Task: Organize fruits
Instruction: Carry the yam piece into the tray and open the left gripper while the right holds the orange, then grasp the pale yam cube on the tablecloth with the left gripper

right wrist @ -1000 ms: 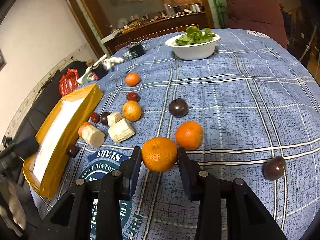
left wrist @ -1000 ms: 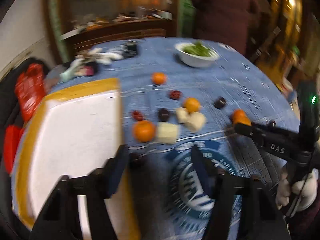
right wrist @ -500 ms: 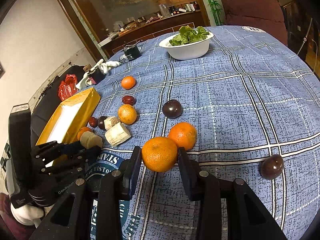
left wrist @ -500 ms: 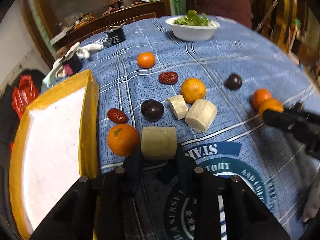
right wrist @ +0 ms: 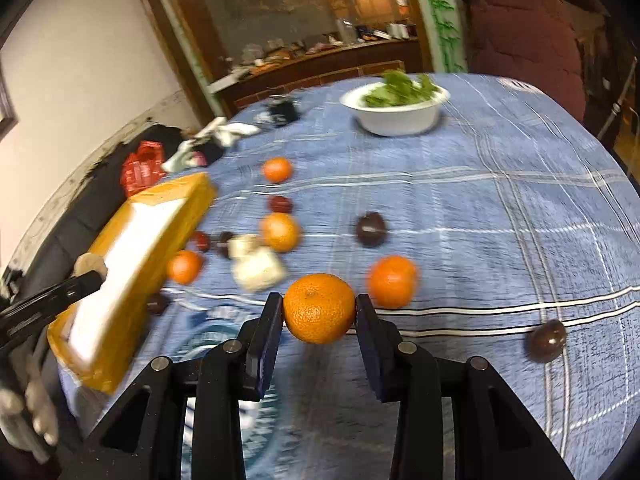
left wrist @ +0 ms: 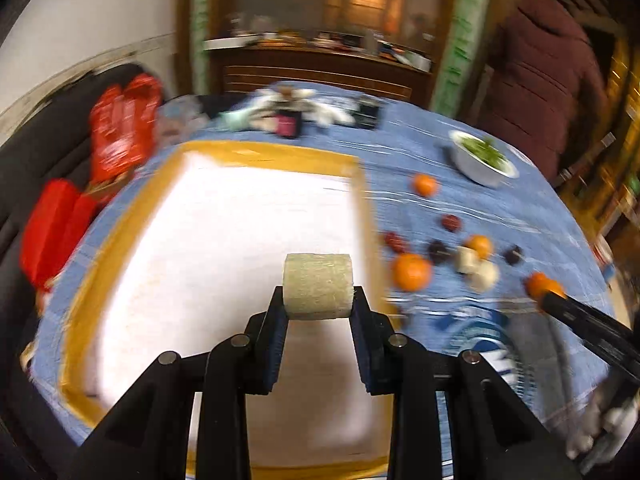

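My left gripper (left wrist: 319, 304) is shut on a pale cylindrical sugarcane piece (left wrist: 318, 286) and holds it above the white inside of the yellow box (left wrist: 224, 240). My right gripper (right wrist: 319, 312) is shut on an orange (right wrist: 319, 308), lifted above the blue cloth. More oranges (right wrist: 392, 286), dark plums (right wrist: 371, 229), red dates (right wrist: 280, 204) and two pale cane pieces (right wrist: 258, 268) lie on the cloth. The box also shows in the right wrist view (right wrist: 132, 264), with the left gripper (right wrist: 86, 276) over it.
A white bowl of greens (right wrist: 394, 108) stands at the far side. Small items (left wrist: 288, 118) lie at the table's back edge. Red bags (left wrist: 120, 128) sit on a dark seat at left. A person in a maroon coat (left wrist: 544, 72) stands behind the table.
My left gripper closed on the cane piece, lifted it and swung left over the box. My right gripper has lifted its orange off the cloth.
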`<control>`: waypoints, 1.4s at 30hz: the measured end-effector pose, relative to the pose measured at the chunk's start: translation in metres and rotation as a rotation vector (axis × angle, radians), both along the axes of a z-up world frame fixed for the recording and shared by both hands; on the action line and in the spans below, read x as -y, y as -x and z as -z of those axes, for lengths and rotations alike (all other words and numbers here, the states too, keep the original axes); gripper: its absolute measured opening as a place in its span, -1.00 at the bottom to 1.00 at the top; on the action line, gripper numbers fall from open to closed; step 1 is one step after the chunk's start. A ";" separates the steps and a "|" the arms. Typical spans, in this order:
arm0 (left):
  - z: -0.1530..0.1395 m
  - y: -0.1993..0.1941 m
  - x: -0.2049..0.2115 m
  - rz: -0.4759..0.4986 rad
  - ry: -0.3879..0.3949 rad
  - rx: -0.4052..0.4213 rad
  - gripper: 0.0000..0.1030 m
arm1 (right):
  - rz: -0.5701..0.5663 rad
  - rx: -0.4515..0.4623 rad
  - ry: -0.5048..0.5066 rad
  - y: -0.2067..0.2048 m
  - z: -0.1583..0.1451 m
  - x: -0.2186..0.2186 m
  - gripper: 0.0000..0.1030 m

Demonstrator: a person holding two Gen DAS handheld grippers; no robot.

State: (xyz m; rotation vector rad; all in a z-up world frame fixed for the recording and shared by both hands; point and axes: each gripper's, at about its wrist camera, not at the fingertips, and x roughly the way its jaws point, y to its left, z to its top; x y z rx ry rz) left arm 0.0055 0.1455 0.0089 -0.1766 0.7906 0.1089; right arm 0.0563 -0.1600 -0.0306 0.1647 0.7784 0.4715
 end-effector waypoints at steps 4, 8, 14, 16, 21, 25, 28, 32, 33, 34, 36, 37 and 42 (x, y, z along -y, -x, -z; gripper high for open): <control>0.009 0.007 -0.047 -0.115 0.025 -0.015 -0.43 | -0.146 0.003 -0.014 0.015 -0.023 -0.057 -0.21; 0.022 0.016 -0.084 -0.179 0.085 -0.048 -0.43 | -0.294 -0.039 -0.026 0.020 -0.029 -0.124 -0.21; 0.026 0.030 -0.124 -0.230 0.209 -0.014 -0.30 | -0.458 -0.074 0.055 0.032 -0.015 -0.221 -0.21; 0.022 0.035 -0.134 -0.246 0.233 0.006 -0.09 | -0.484 -0.084 0.092 0.034 -0.006 -0.241 -0.21; 0.015 0.043 -0.148 -0.244 0.343 0.049 0.40 | -0.490 -0.078 0.177 0.034 0.010 -0.265 -0.14; 0.007 0.043 -0.140 -0.269 0.355 0.044 0.71 | -0.483 -0.051 0.143 0.038 0.002 -0.256 0.16; -0.002 0.048 -0.129 -0.239 0.395 0.088 0.72 | -0.465 -0.011 0.107 0.047 -0.012 -0.237 0.16; -0.010 0.048 -0.106 -0.182 0.461 0.112 0.71 | -0.389 0.015 0.038 0.054 -0.028 -0.187 0.22; -0.011 0.045 -0.097 -0.163 0.452 0.094 0.71 | -0.360 0.019 0.020 0.054 -0.030 -0.170 0.22; -0.013 0.041 -0.085 -0.133 0.434 0.072 0.71 | -0.323 0.022 0.004 0.054 -0.032 -0.149 0.22; -0.015 0.035 -0.061 -0.064 0.417 0.039 0.71 | -0.242 0.026 -0.018 0.054 -0.033 -0.106 0.22; -0.016 0.031 -0.050 -0.032 0.423 0.025 0.71 | -0.198 0.028 -0.023 0.053 -0.033 -0.084 0.22; -0.016 0.019 0.002 0.088 0.419 -0.030 0.71 | 0.086 0.026 -0.014 0.048 -0.026 0.047 0.21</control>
